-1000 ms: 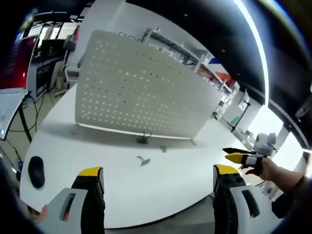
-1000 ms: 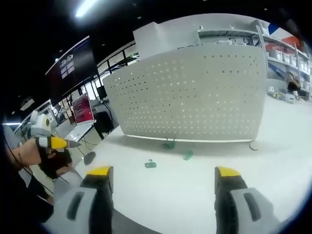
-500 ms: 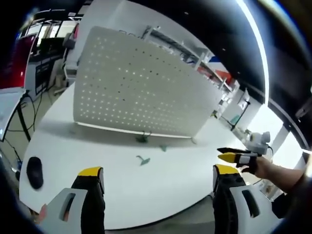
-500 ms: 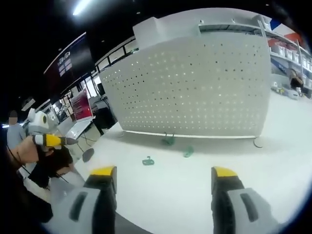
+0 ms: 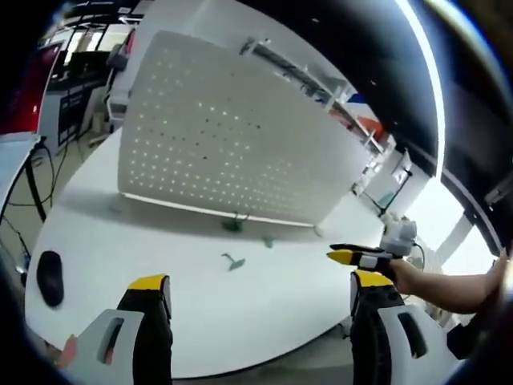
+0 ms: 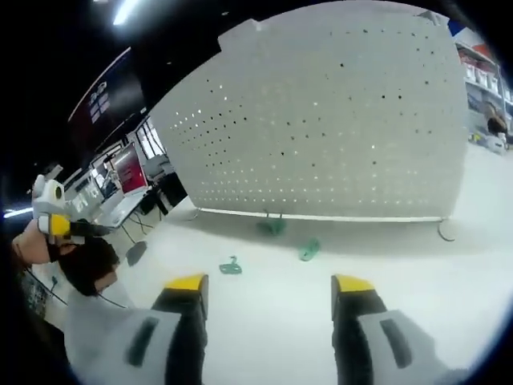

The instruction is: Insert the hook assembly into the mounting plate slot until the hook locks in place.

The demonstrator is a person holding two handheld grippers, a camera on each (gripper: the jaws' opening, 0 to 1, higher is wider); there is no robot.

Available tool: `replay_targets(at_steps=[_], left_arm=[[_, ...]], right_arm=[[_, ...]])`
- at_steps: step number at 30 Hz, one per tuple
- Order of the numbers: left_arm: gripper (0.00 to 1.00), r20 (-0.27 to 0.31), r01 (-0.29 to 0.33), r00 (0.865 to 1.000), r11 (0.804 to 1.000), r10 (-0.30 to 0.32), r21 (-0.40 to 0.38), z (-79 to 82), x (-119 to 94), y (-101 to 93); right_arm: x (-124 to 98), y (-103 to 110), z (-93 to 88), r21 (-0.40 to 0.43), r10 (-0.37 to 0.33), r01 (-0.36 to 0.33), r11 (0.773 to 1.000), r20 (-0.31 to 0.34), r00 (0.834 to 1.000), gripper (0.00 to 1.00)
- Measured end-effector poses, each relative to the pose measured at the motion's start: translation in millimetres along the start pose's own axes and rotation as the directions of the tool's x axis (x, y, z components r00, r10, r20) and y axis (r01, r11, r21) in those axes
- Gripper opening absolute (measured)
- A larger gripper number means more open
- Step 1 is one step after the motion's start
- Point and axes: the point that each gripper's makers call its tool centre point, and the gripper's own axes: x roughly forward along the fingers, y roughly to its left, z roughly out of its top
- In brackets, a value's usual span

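Note:
A white perforated mounting plate (image 5: 224,144) stands upright on the white table (image 5: 120,241). Three small green hooks lie before it: one at the plate's foot (image 5: 233,226), one beside it (image 5: 268,241), one nearer me (image 5: 233,261). My left gripper (image 5: 258,290) is open and empty, well short of the hooks. The right gripper (image 5: 353,257) enters from the right, held by a hand. In the right gripper view the plate (image 6: 337,128) looms large, with the hooks (image 6: 271,227), (image 6: 309,250), (image 6: 231,266) ahead of my open, empty right gripper (image 6: 271,287). The left gripper (image 6: 68,228) shows far left.
A black mouse (image 5: 50,277) lies near the table's left edge, also seen as the mouse (image 6: 136,253) in the right gripper view. Desks with monitors (image 6: 128,172) stand beyond the table. Shelving (image 5: 377,160) runs behind the plate. The table's front edge (image 5: 240,365) curves close to my jaws.
The right gripper has moved forward toward the plate, which now looks larger; its jaws stand slightly closer together. In the left gripper view it has slid leftward. The hooks have not moved.

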Motion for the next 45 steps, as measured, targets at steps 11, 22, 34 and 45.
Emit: replay_targets(at_steps=[11, 22, 34, 45], left_arm=[[0.94, -0.023, 0.024, 0.999, 1.0, -0.024, 0.011, -0.7, 7, -3.2], [0.94, -0.014, 0.009, 1.0, 1.0, -0.009, -0.02, -4.9, 6, 5.9], [0.92, -0.025, -0.014, 1.0, 0.999, 0.013, -0.038, -10.0, 4, 14.9], [0.91, -0.027, -0.024, 0.999, 0.999, 0.023, -0.045, -12.0, 6, 17.8]], right_arm=[[51, -12, 5.4, 0.015, 0.002, -0.002, 1.0, -0.011, 1.0, 0.47], [97, -39, -0.9, 0.069, -0.078, 0.085, 0.994, -0.087, 0.993, 0.41], [130, -54, -8.2, 0.122, -0.128, 0.149, 0.981, -0.161, 0.979, 0.31], [146, -65, -15.6, 0.2, -0.126, 0.169, 0.965, -0.209, 0.97, 0.25]])
